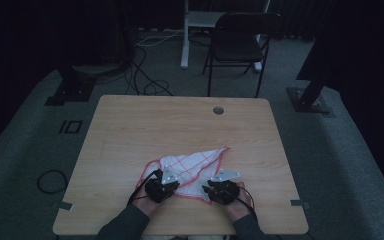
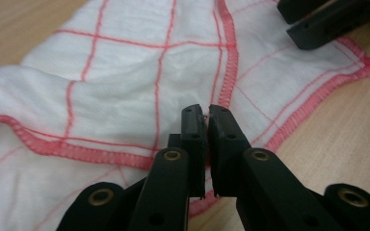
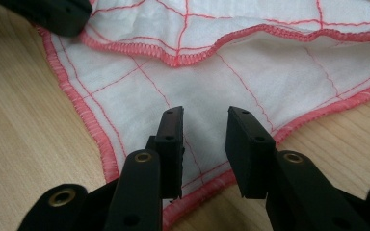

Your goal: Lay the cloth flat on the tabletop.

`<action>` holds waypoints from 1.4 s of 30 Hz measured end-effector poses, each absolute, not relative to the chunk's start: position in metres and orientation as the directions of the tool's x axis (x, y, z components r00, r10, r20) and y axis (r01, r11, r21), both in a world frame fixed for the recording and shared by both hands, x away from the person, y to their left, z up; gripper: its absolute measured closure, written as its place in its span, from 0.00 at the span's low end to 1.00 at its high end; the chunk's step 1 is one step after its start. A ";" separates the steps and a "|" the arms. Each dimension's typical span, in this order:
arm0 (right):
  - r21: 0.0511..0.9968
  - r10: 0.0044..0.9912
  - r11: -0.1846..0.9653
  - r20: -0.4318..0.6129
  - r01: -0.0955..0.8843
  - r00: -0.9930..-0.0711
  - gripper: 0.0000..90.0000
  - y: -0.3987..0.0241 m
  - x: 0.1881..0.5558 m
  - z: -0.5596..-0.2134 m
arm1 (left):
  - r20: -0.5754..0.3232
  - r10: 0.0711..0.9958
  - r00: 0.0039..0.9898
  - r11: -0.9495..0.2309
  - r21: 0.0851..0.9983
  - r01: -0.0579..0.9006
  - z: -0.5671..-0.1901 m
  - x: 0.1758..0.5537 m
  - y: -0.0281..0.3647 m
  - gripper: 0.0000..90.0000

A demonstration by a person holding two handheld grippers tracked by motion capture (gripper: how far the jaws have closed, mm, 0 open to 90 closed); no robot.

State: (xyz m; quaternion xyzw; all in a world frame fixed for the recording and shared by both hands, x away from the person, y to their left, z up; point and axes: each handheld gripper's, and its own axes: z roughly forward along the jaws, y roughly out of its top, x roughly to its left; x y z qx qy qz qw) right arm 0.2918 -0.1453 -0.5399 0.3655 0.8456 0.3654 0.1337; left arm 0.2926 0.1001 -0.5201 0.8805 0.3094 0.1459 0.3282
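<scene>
A white dishcloth (image 1: 192, 170) with red grid lines and a red stitched hem lies partly folded on the near half of the wooden surface (image 1: 130, 130), one layer turned over another. The left gripper (image 2: 206, 111) sits over the cloth with its jaws together; whether fabric is pinched between them cannot be told. The right gripper (image 3: 203, 120) rests with its jaws apart above the near hem, gripping nothing.

Risks, as judged: closed jaws may drag the cloth and undo the fold; the right gripper may catch both layers at once or only the hem.

The high view adds the cloth's whole outline, both forearms and a chair (image 1: 240, 42) beyond; the gripper views alone resolve jaw gaps and stitching.
</scene>
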 end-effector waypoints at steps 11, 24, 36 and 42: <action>0.716 0.712 0.473 0.034 0.514 -0.702 0.74 -0.147 0.289 -0.540 | 0.084 0.671 0.736 -0.573 0.689 0.444 -0.508 0.311 0.109 0.97; 0.720 0.704 0.467 0.048 0.513 -0.709 0.74 -0.152 0.286 -0.541 | 0.086 0.741 0.666 -0.504 0.726 0.468 -0.495 0.347 0.128 0.98; 0.718 0.697 0.472 0.052 0.512 -0.715 0.74 -0.156 0.284 -0.541 | 0.067 0.794 0.605 -0.451 0.731 0.512 -0.492 0.384 0.149 0.98; 0.716 0.698 0.472 0.054 0.515 -0.714 0.74 -0.158 0.283 -0.540 | 0.058 0.821 0.568 -0.421 0.733 0.534 -0.490 0.401 0.157 0.98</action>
